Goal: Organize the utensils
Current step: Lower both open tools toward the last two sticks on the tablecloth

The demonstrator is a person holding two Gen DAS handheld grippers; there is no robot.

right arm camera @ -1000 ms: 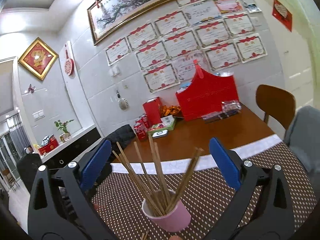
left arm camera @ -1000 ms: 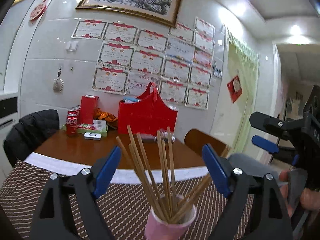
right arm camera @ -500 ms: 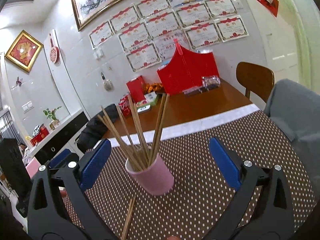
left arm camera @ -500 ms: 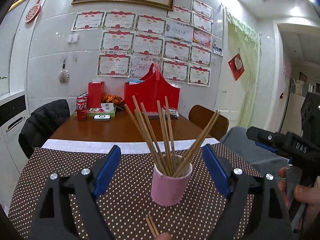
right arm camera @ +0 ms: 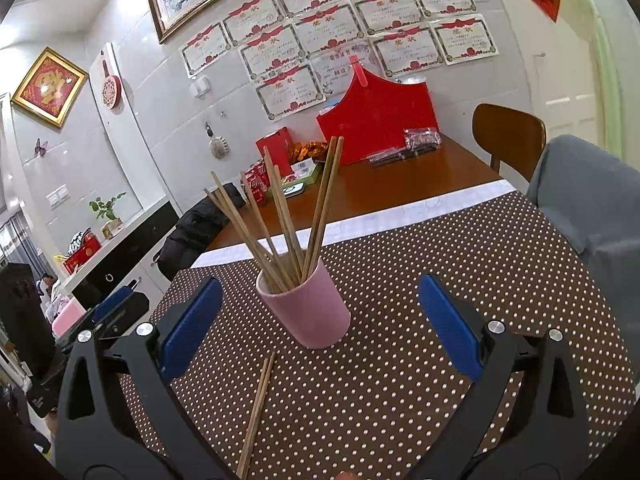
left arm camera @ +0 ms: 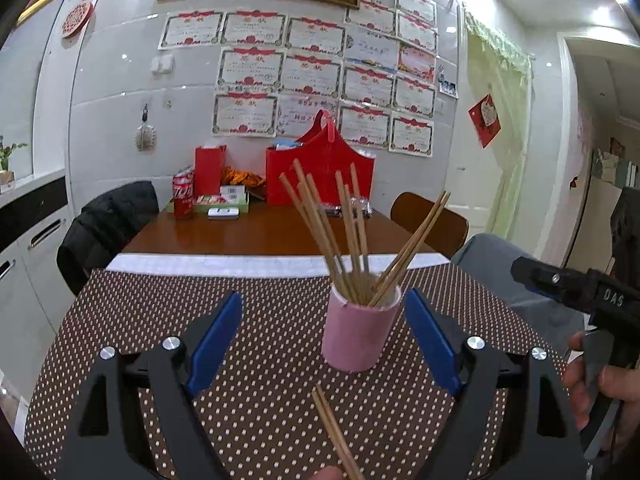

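A pink cup (left arm camera: 358, 332) (right arm camera: 310, 310) holding several wooden chopsticks (left arm camera: 340, 236) (right arm camera: 280, 220) stands upright on the brown dotted tablecloth (left arm camera: 260, 400) (right arm camera: 420, 320). A loose pair of chopsticks (left arm camera: 334, 432) (right arm camera: 256, 412) lies flat on the cloth in front of the cup. My left gripper (left arm camera: 322, 338) is open and empty, short of the cup. My right gripper (right arm camera: 318, 320) is open and empty, its fingers either side of the cup but nearer the camera. The right gripper also shows at the right edge of the left wrist view (left arm camera: 576, 292).
Behind the cloth is bare brown tabletop (left arm camera: 260, 232) with a red bag (left arm camera: 320, 172), a red box (left arm camera: 209, 170), cans (left arm camera: 183, 196) and packets by the wall. A black-jacketed chair (left arm camera: 108, 220) stands left, a wooden chair (right arm camera: 508, 136) and a grey-draped one (right arm camera: 592, 200) right.
Both grippers have drawn back and tilted down. The cup now sits farther ahead, and the loose chopstick pair on the cloth has come into view. Both grippers stay open.
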